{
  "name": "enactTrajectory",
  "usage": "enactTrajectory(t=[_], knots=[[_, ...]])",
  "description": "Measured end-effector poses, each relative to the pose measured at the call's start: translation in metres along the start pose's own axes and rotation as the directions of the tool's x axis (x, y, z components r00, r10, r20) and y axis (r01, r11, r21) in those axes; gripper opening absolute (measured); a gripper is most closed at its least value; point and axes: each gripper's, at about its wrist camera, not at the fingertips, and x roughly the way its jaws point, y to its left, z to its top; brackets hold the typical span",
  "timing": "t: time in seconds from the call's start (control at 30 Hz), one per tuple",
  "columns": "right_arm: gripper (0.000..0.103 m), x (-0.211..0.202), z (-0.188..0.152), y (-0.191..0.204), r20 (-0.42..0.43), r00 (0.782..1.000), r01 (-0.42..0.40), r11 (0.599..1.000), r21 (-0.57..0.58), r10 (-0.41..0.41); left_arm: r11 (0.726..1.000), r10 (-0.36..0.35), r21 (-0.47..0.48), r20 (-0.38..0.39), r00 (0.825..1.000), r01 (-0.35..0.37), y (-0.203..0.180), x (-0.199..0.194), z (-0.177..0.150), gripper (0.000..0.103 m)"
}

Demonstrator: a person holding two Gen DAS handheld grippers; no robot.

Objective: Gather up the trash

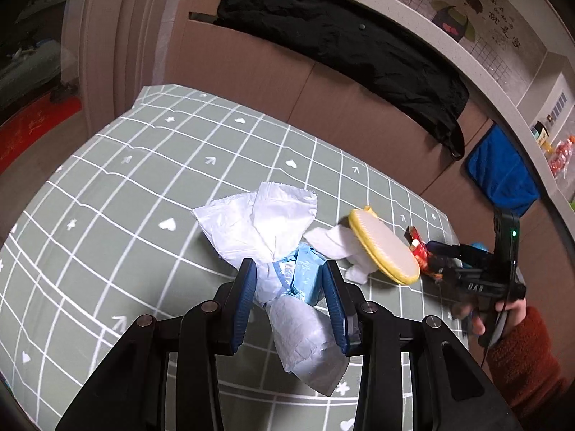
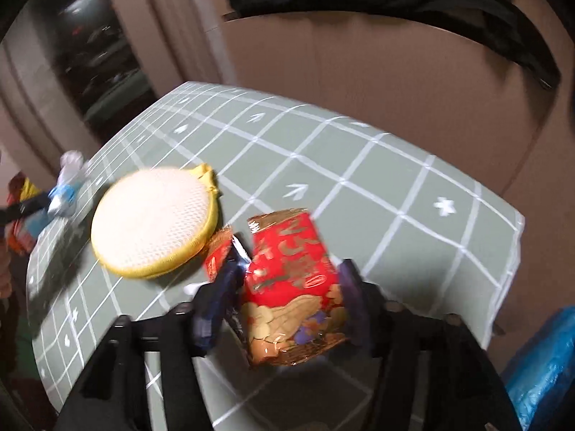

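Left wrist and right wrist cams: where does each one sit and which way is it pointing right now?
Left wrist: on the left gripper, looking down its fingers at the table; white and blue wrappers sit between the fingers; the right gripper, hand and sleeve show at right.
Right wrist: on the right gripper, tilted down at the table; a red snack packet sits between its fingers.
Shared: table, yellow pad, snack packet.
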Motion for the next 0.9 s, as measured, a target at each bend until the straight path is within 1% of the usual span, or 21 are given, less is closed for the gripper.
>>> enactTrajectory(t=[0.03,0.1,0.17,0.2,0.23,0.27,0.3,0.33,0.37,0.43,0.47,0.5,0.6,0.67,0.7,0.73,0.77,0.8,0.9], knots=[[0.066,0.001,-0.001,0.004,-0.002,1.000,0.007,1.000,-0.018,-0.007,1.000,-0.003,0.002,-0.005,1.000,0.003,-0.002,0.001,0.000,0.039],[0.066,0.005,-0.003,0.015,-0.008,0.997,0.075,0.994,-0.078,-0.076,1.000,-0.008,0.013,-0.015,1.000,0.009,-0.009,0.004,-0.003,0.039],[0.065,0.005,-0.003,0.016,-0.008,0.996,0.085,0.993,-0.078,-0.086,1.000,-0.010,0.023,-0.023,1.000,0.010,-0.014,0.005,-0.005,0.039],[0.058,0.005,-0.004,0.016,-0.008,0.996,0.092,0.993,-0.071,-0.093,1.000,-0.012,0.027,-0.026,1.000,0.013,-0.017,0.004,-0.006,0.039],[0.050,0.001,-0.004,0.016,-0.005,0.994,0.110,0.993,-0.030,-0.110,0.999,-0.014,0.029,-0.025,1.000,0.014,-0.019,0.003,-0.008,0.039],[0.021,0.001,-0.004,0.016,-0.005,0.994,0.110,0.993,-0.030,-0.110,0.999,-0.015,0.033,-0.022,1.000,0.016,-0.022,0.001,-0.008,0.039],[0.001,-0.003,-0.005,0.013,-0.013,0.997,0.077,0.997,0.012,-0.077,0.999,-0.016,0.034,-0.020,1.000,0.017,-0.024,0.000,-0.009,0.039],[0.002,-0.008,-0.006,0.008,-0.016,0.998,0.059,0.997,0.043,-0.058,0.999,-0.018,0.035,-0.017,1.000,0.019,-0.026,-0.002,-0.009,0.039],[0.005,-0.014,-0.008,0.007,-0.010,0.998,0.062,0.996,0.068,-0.062,0.999,-0.020,0.037,-0.014,1.000,0.021,-0.028,-0.003,-0.010,0.039],[0.006,-0.035,-0.017,0.013,0.013,0.990,0.137,0.988,0.073,-0.139,0.999,-0.027,0.043,-0.009,1.000,0.028,-0.033,-0.006,-0.011,0.039],[0.005,-0.035,-0.017,0.013,0.013,0.990,0.137,0.988,0.073,-0.139,0.998,-0.031,0.049,-0.005,1.000,0.031,-0.036,-0.008,-0.013,0.039],[0.005,-0.044,-0.020,0.014,0.027,0.989,0.140,0.987,0.081,-0.143,0.998,-0.032,0.054,-0.002,0.999,0.032,-0.038,-0.009,-0.014,0.039],[0.005,-0.071,-0.030,0.021,0.087,0.985,0.138,0.985,0.100,-0.147,0.997,-0.044,0.065,-0.003,0.999,0.044,-0.046,-0.011,-0.019,0.039],[0.005,-0.086,-0.035,0.024,0.130,0.981,0.134,0.988,0.080,-0.143,0.997,-0.047,0.066,-0.010,0.999,0.048,-0.050,-0.010,-0.022,0.039],[0.010,-0.091,-0.038,0.023,0.143,0.981,0.120,0.990,0.075,-0.130,0.997,-0.047,0.065,-0.015,0.999,0.047,-0.050,-0.009,-0.023,0.039],[0.018,-0.091,-0.039,0.019,0.143,0.983,0.108,0.991,0.084,-0.119,0.997,-0.047,0.067,-0.021,0.999,0.049,-0.051,-0.008,-0.024,0.039],[0.042,-0.089,-0.039,0.013,0.135,0.984,0.099,0.990,0.097,-0.112,0.997,-0.044,0.067,-0.027,0.999,0.046,-0.050,-0.007,-0.024,0.039],[0.059,-0.085,-0.038,0.003,0.131,0.986,0.086,0.990,0.113,-0.101,0.997,-0.038,0.065,-0.030,0.999,0.040,-0.050,-0.005,-0.024,0.039],[0.060,-0.071,-0.036,-0.015,0.127,0.988,0.067,0.987,0.144,-0.085,0.998,-0.018,0.052,-0.036,0.999,0.019,-0.046,0.000,-0.022,0.039]])
